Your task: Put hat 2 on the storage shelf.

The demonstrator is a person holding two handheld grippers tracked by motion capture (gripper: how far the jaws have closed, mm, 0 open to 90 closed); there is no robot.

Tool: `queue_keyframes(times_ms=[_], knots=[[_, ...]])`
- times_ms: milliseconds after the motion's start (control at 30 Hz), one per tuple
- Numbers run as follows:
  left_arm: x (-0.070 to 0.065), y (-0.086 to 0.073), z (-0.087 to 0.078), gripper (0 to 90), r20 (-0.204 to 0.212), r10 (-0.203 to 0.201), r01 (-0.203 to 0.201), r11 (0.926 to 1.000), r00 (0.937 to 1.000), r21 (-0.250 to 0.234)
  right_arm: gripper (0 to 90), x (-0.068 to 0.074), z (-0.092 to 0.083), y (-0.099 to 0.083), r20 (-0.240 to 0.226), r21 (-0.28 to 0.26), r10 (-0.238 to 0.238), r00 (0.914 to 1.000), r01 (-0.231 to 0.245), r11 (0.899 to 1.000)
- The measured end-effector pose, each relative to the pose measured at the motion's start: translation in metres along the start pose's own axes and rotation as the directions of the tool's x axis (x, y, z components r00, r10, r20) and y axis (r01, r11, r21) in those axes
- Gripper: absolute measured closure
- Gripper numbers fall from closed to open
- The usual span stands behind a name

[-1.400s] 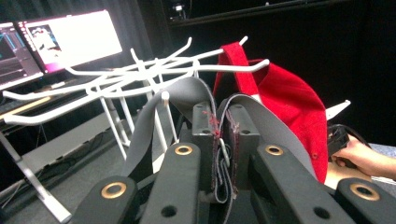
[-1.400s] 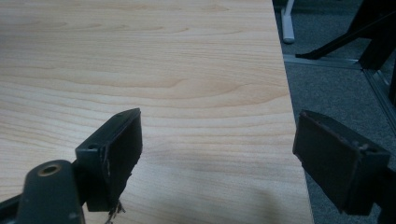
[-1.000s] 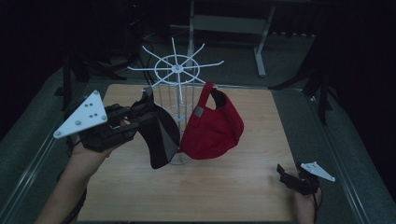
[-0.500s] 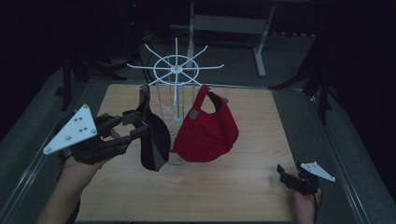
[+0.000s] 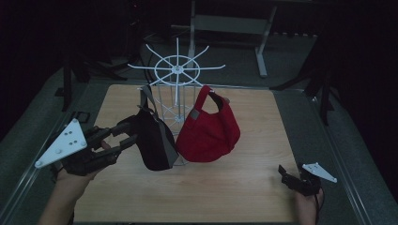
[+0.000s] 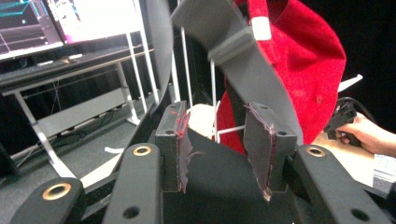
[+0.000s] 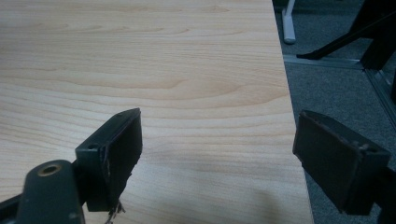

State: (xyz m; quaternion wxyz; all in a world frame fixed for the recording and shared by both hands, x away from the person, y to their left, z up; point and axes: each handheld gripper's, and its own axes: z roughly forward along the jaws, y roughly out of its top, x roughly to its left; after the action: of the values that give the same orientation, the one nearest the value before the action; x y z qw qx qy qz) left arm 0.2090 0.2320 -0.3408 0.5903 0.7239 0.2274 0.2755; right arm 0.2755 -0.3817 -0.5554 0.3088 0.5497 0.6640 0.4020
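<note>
A black cap (image 5: 155, 145) with a grey strap hangs from the left side of a white wire rack (image 5: 177, 70). Beside it on the right hangs a red cap (image 5: 209, 133). My left gripper (image 5: 123, 133) is open at the black cap's left edge. In the left gripper view its jaws stand apart (image 6: 219, 140), with the black cap's fabric (image 6: 219, 182) low between them and the red cap (image 6: 308, 60) behind. Low over the table's front right corner my right gripper (image 5: 285, 174) is open with nothing between its fingers (image 7: 219, 144).
The rack stands at the middle back of the wooden table (image 5: 234, 187). The table's right edge (image 7: 289, 116) runs close by the right gripper, with grey floor beyond. A metal desk frame (image 5: 263, 42) stands behind the table.
My left gripper has drawn back to the left and down from the rack. The black cap now hangs lower beside the red one. The right gripper has not moved.
</note>
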Motion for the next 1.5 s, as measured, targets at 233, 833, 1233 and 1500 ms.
queue_keyframes(times_ms=[233, 833, 1233, 1500], knots=[[0.0, -0.027, -0.005, 60.4, -0.029, -0.017, 0.017, 0.9995, 0.9994, 0.026, 15.7, 0.0, 0.0, 0.0, -0.001, 0.0, -0.004, 1.0, 0.004, 1.0], [0.006, -0.106, -0.001, 58.8, -0.043, -0.114, 0.119, 0.9822, 0.9926, 0.145, 15.6, 0.001, 0.0, 0.0, 0.002, 0.002, -0.013, 0.9999, 0.013, 1.0], [0.01, -0.156, 0.002, 58.8, -0.075, -0.166, 0.178, 0.9661, 0.9832, 0.187, 15.7, 0.001, 0.0, 0.0, 0.002, 0.002, -0.01, 0.9999, 0.01, 1.0], [0.01, -0.182, 0.005, 56.3, -0.102, -0.198, 0.216, 0.9519, 0.9749, 0.217, 15.7, 0.001, 0.0, 0.0, 0.003, 0.001, -0.01, 0.9999, 0.01, 1.0]])
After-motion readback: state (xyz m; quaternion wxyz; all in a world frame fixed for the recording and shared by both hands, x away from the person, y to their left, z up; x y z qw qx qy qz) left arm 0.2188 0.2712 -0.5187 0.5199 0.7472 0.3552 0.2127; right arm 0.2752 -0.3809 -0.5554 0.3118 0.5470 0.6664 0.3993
